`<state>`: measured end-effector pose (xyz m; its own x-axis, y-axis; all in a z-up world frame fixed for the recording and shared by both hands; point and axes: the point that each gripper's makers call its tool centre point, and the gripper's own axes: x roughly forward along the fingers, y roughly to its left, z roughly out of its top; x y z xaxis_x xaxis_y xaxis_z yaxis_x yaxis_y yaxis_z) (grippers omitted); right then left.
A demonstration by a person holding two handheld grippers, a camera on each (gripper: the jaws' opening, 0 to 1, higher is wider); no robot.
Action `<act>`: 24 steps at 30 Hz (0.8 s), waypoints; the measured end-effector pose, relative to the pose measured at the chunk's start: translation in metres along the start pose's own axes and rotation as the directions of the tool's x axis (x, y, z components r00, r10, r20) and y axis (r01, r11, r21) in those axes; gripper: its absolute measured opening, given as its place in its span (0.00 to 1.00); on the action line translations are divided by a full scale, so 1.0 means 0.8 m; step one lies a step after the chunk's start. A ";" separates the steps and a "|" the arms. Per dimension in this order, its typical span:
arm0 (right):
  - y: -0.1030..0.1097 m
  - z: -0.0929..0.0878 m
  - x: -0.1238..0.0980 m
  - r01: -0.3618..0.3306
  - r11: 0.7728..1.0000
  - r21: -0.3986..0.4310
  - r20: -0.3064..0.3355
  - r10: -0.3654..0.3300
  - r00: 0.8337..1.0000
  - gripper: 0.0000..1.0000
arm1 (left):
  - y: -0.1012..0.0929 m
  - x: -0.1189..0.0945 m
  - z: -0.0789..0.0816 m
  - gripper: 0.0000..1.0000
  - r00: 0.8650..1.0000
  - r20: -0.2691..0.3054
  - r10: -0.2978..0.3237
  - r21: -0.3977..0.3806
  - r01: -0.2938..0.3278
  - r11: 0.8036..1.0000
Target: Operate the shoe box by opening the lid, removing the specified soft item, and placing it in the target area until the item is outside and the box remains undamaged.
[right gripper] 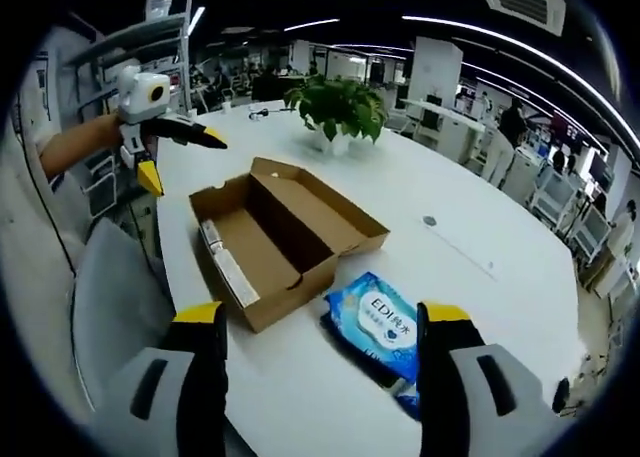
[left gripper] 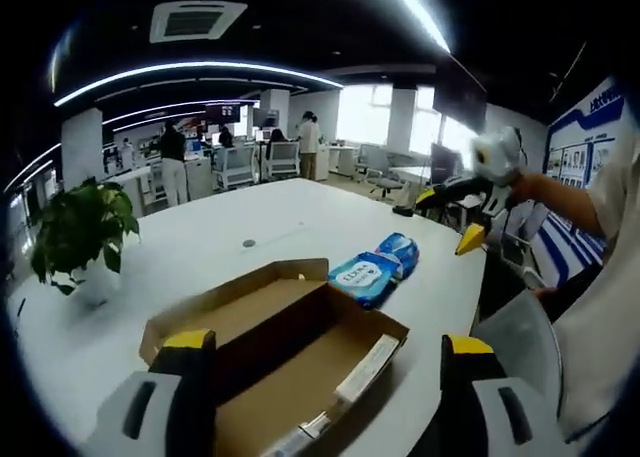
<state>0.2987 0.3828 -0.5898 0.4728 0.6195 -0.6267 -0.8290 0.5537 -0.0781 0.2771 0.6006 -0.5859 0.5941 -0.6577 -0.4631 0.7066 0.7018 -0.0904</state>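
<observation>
An open brown cardboard shoe box point(left gripper: 290, 352) lies on the white table point(left gripper: 250, 222), its lid folded back and its inside bare. A blue soft pack of wipes point(left gripper: 375, 267) lies on the table just beyond the box, outside it. My left gripper point(left gripper: 328, 357) hovers open over the box's near end, holding nothing. The right gripper point(left gripper: 448, 217) is raised at the right, open and empty. In the right gripper view the box point(right gripper: 280, 237) sits ahead, with the wipes pack point(right gripper: 378, 322) between my open right gripper's point(right gripper: 322, 325) jaws' line of sight. The left gripper point(right gripper: 183, 159) is open at upper left.
A potted plant point(left gripper: 80, 232) point(right gripper: 340, 107) stands on the table beyond the box. A grey chair point(right gripper: 110, 307) is at the table's edge beside the person. Desks, chairs and people fill the office behind.
</observation>
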 end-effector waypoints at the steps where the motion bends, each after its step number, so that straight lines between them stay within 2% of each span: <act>1: 0.002 0.002 0.003 -0.010 1.000 -0.006 -0.003 0.010 1.000 0.73 | 0.002 -0.003 -0.003 0.97 1.000 -0.001 0.006 -0.003 -0.006 1.000; 8: 0.024 0.011 0.037 -0.127 0.988 -0.092 -0.040 0.124 0.992 0.72 | 0.013 -0.024 -0.021 1.00 0.999 0.000 0.041 -0.031 -0.041 0.999; 14: 0.035 0.011 0.059 -0.192 0.969 -0.155 -0.078 0.182 0.980 0.68 | 0.023 -0.035 -0.032 1.00 0.998 -0.008 0.068 -0.035 -0.069 0.997; 18: 0.044 0.010 0.082 -0.253 0.946 -0.202 -0.111 0.234 0.966 0.65 | 0.031 -0.044 -0.039 1.00 0.996 -0.008 0.091 -0.041 -0.091 0.995; 21: 0.053 0.005 0.098 -0.303 0.916 -0.263 -0.153 0.271 0.950 0.62 | 0.034 -0.050 -0.042 1.00 0.995 -0.006 0.102 -0.043 -0.102 0.994; 24: 0.058 0.002 0.113 -0.335 0.895 -0.294 -0.180 0.292 0.939 0.59 | 0.039 -0.055 -0.048 1.00 0.993 -0.010 0.115 -0.043 -0.116 0.992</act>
<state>0.3034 0.4656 -0.6491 0.1481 0.6435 -0.7509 -0.9883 0.1245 -0.0882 0.2582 0.6617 -0.6024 0.6678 -0.5698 -0.4789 0.6162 0.7841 -0.0737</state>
